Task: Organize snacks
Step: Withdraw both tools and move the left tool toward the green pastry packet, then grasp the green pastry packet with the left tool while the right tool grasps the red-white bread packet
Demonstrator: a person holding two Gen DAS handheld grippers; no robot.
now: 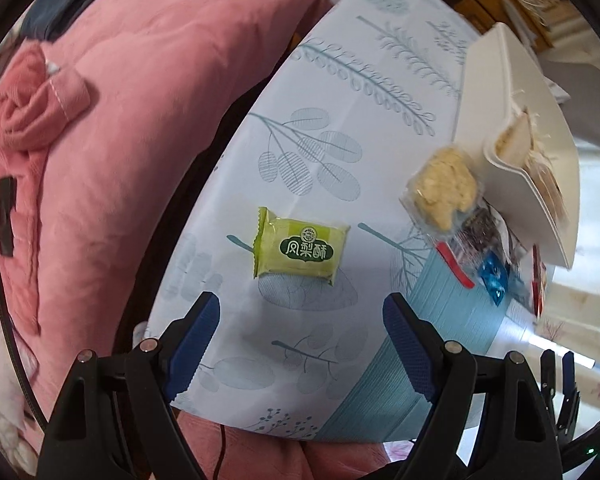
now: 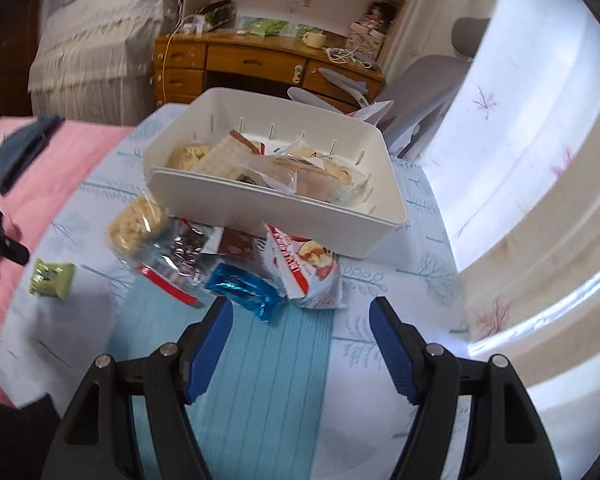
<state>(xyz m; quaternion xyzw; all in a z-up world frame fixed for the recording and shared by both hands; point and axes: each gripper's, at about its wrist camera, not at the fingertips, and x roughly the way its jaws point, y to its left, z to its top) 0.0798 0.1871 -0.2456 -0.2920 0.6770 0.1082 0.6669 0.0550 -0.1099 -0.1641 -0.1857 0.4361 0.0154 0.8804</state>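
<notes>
Up above the table [image 1: 340, 80], the left gripper [image 1: 300, 312] was wide apart and held nothing, with the green snack pack [image 1: 298, 248] lying alone just ahead. Nearby, the right gripper [image 2: 302, 320] was spread too, near the blue snack [image 2: 242, 290]. Behind sat the white box [image 2: 260, 208] with snacks inside.
</notes>
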